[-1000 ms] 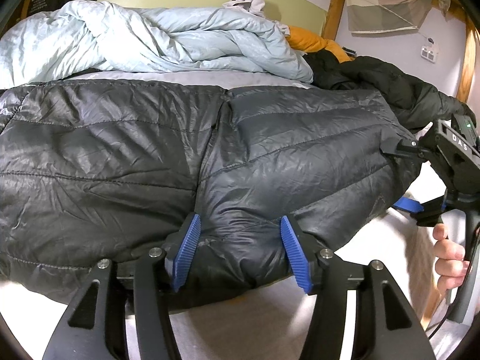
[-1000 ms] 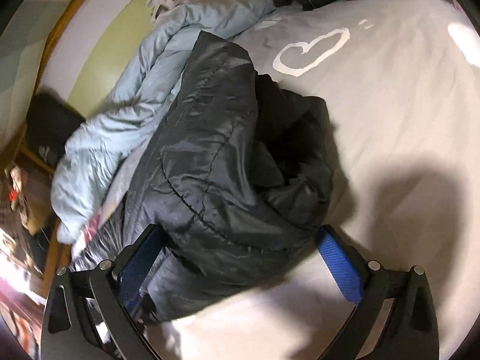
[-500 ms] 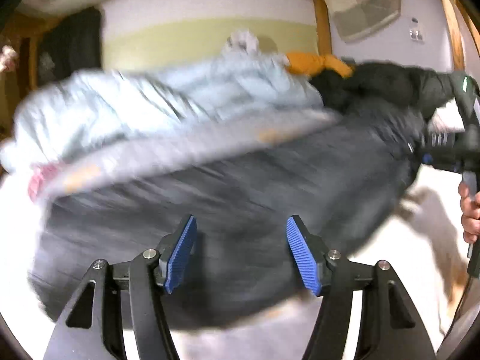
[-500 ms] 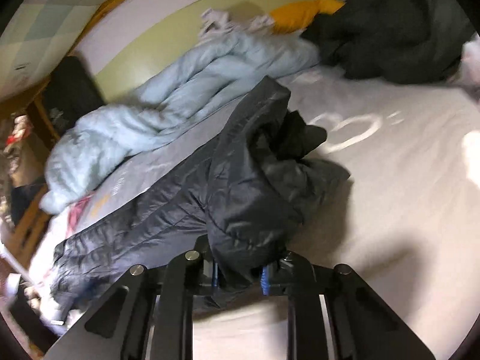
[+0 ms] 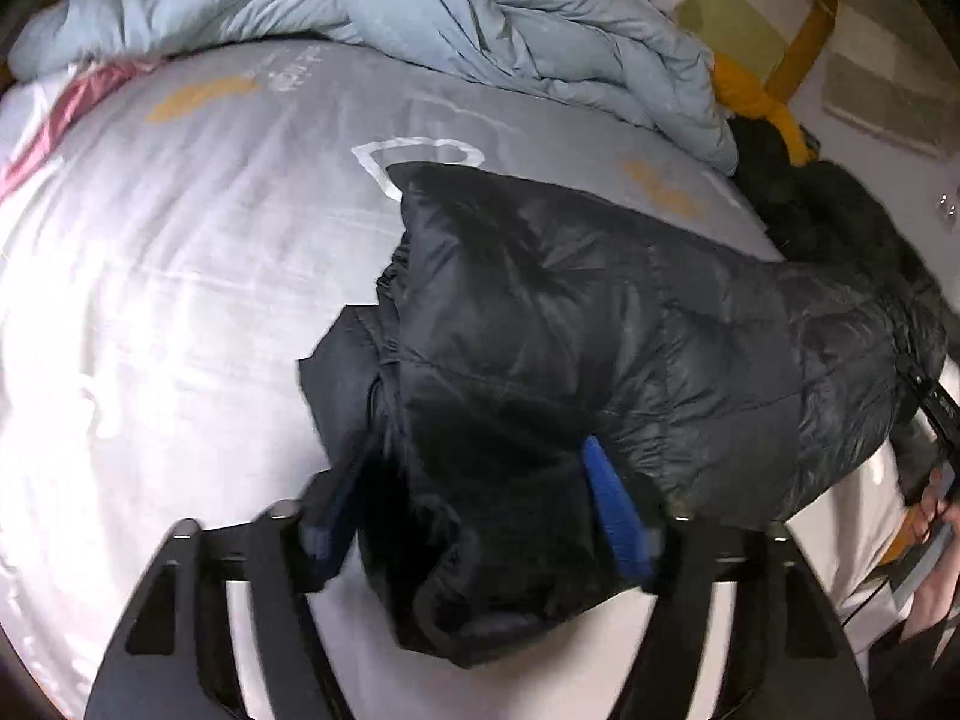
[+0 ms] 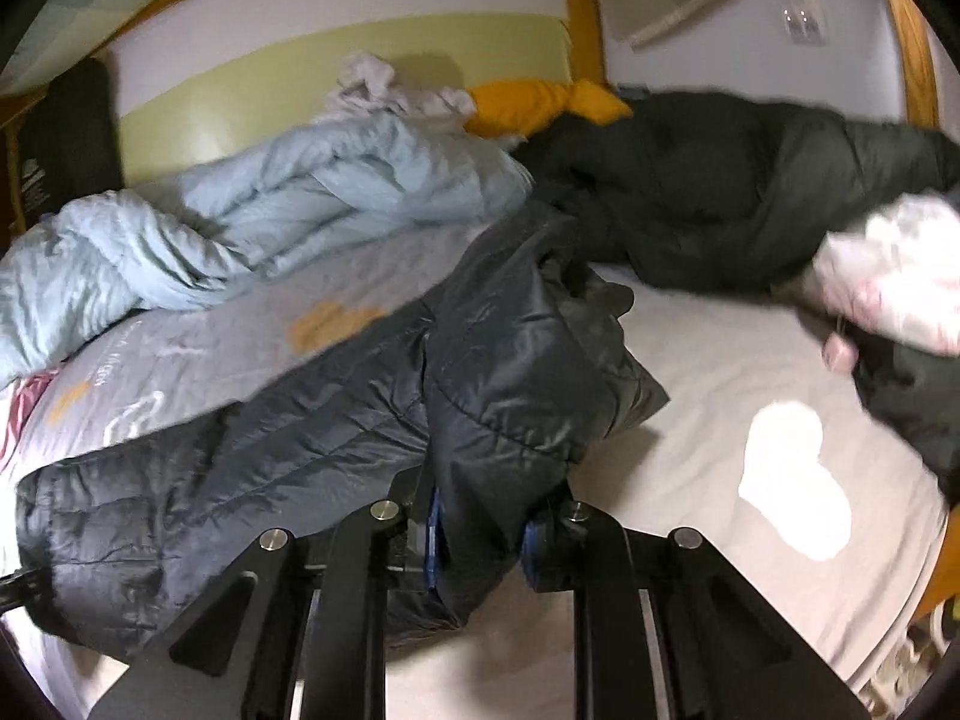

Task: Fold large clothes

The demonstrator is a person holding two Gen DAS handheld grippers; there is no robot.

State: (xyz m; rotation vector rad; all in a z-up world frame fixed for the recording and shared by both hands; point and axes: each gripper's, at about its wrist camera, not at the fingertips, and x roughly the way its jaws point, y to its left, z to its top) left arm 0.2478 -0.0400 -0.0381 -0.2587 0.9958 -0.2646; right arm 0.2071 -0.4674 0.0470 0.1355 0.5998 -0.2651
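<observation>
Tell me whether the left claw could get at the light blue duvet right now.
Probably not: the left claw has the dark puffer jacket bunched between its closing fingers, and the light blue duvet lies beyond it across the bed.

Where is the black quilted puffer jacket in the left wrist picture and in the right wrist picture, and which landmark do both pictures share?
Left wrist view: the black quilted puffer jacket fills the centre and right, bunched between the left gripper fingers.
Right wrist view: it stretches from lower left to centre, a fold pinched in the right gripper.
Shared landmark: the crumpled light blue duvet behind the jacket.
</observation>
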